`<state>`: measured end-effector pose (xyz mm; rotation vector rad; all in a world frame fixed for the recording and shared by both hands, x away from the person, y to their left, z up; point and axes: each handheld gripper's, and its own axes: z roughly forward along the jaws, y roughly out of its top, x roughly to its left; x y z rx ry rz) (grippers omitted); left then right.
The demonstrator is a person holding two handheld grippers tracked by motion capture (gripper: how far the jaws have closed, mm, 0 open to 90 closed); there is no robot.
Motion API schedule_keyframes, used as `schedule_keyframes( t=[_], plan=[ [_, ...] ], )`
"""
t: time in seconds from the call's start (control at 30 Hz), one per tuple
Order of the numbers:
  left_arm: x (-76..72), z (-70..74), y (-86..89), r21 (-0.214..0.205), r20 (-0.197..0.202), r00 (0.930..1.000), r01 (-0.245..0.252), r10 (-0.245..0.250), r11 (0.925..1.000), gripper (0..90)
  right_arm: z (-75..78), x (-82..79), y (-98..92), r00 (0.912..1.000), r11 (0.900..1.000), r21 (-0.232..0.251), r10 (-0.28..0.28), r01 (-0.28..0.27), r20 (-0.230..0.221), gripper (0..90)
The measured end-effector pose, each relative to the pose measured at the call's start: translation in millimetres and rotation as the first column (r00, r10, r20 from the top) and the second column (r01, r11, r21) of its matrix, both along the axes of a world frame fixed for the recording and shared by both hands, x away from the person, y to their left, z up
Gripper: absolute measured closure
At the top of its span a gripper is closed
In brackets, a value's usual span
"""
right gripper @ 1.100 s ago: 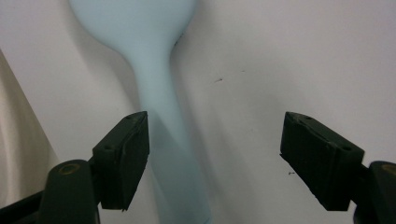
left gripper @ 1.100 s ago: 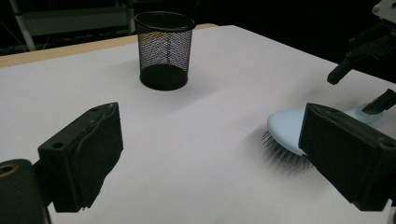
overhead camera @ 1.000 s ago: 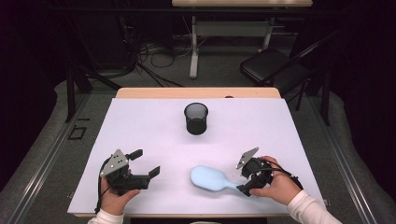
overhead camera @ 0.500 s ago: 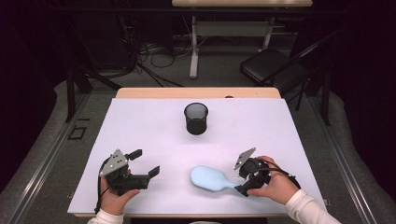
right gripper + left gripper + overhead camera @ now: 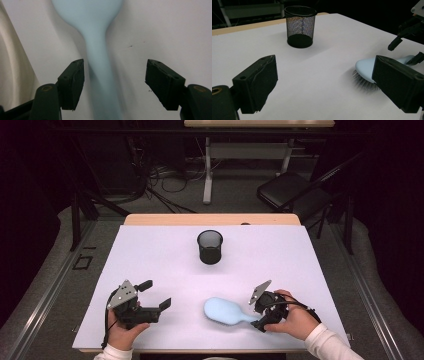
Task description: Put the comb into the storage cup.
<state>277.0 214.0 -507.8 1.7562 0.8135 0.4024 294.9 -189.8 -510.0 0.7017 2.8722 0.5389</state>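
A light blue hairbrush (image 5: 225, 311) (image 5: 365, 66) lies bristles down on the white table (image 5: 165, 255), near the front and right of centre. Its handle (image 5: 98, 50) points toward my right gripper (image 5: 257, 316) (image 5: 115, 82). That gripper's jaws straddle the handle and have just been closing. One pad sits close beside the handle and the other stands well off, so nothing is pressed. My left gripper (image 5: 156, 294) (image 5: 324, 85) rests at the front left, open and with nothing between its pads. The right gripper (image 5: 405, 50) is also seen past the brush in the left gripper view.
A black mesh pen cup (image 5: 210, 247) (image 5: 300, 26) stands upright in the far middle of the table. A wooden strip (image 5: 210, 219) runs along the far edge. Beyond it are a dark chair (image 5: 295, 195), cables and a table leg on the floor.
The right gripper's jaws have drawn slightly closer together around the brush handle. The brush, the cup and the left gripper have stayed where they were.
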Motion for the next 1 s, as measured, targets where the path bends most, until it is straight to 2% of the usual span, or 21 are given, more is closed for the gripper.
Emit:
schedule_keyframes(
  t=[0.23,0.33,0.43,0.73,1.0],
  plan=[
    [-0.1,0.2,-0.1,0.001,0.0,1.0,-0.001,0.001,1.0,6.5,-1.0,0.3,4.3,0.9999,1.0,0.01,-0.003,0.003,0.012,32.2],
    [-0.4,0.6,0.6,-0.008,0.001,1.0,-0.003,0.003,1.0,6.6,0.0,1.5,6.5,1.0,0.9999,0.011,0.003,-0.003,-0.001,34.5],
    [-0.4,0.2,0.9,0.002,0.0,1.0,-0.002,0.002,1.0,6.6,-1.1,1.0,10.4,0.9999,0.9999,0.008,0.012,-0.012,-0.004,35.7],
    [-0.1,0.0,1.8,-0.003,0.0,1.0,-0.005,0.005,1.0,6.5,-14.1,2.1,15.6,0.9993,0.9998,0.008,0.017,-0.016,-0.034,38.1],
    [-0.2,0.1,1.6,0.001,-0.001,1.0,-0.006,0.006,1.0,6.6,-16.8,2.7,17.3,0.9991,0.9989,0.04,0.026,-0.024,-0.034,44.4]
  ],
)
